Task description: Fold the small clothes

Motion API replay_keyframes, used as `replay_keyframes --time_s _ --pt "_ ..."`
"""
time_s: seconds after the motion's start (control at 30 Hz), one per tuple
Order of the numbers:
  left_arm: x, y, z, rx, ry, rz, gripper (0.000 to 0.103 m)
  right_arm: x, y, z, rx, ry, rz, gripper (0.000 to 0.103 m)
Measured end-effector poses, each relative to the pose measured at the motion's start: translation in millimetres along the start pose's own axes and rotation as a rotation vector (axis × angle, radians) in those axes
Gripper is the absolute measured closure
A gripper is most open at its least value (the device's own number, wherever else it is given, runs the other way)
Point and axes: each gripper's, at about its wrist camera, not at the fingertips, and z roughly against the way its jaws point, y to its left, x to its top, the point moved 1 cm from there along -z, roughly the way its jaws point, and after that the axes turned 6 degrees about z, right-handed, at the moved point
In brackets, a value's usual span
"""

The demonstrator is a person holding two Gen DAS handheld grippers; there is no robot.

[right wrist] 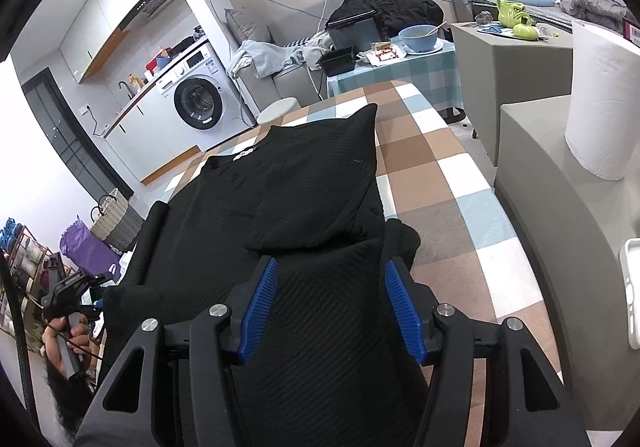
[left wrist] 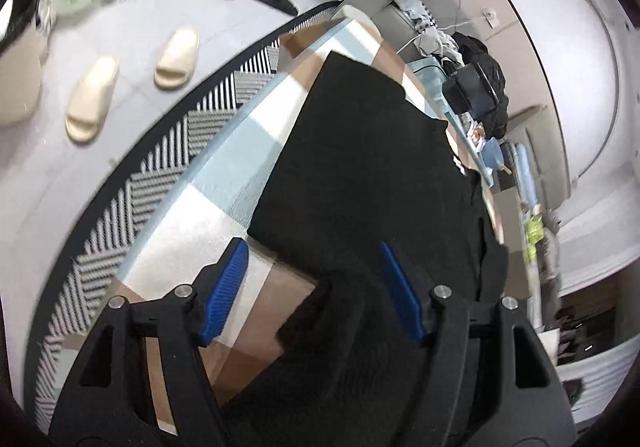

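A black knit top (right wrist: 280,191) lies spread on a checked tablecloth (right wrist: 440,175), filling the centre of the right wrist view. One sleeve is already folded inward across the body, toward 12 o'clock; the hem end at 6 o'clock looks bunched and unfolded. The right gripper (right wrist: 332,303) hovers over that near edge, fingers spread and empty. The left gripper (left wrist: 316,287), also released, hangs above the garment's side. Most folding seems left.
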Motion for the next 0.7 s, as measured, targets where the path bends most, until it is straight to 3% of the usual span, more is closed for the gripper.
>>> replay_keyframes --time_s 0.1,0.17,0.23,0.5,0.7 --pt "6 5 -7 -0.028 -0.020 0.040 0.053 2 2 0 0.008 -0.002 0.003 0.046" --pt "11 8 -13 -0.033 -0.033 0.062 0.070 2 5 1 0.012 -0.008 0.009 0.046" --pt "14 6 -18 -0.038 -0.051 0.054 0.097 2 8 2 0.015 -0.009 0.011 0.046" --pt "11 -47 -7 0.018 -0.194 -0.162 0.098 -3 11 4 0.013 0.002 0.010 0.046" --pt "-18 -139 13 -0.104 -0.265 -0.419 0.098 -4 11 11 0.017 -0.005 0.005 0.046"
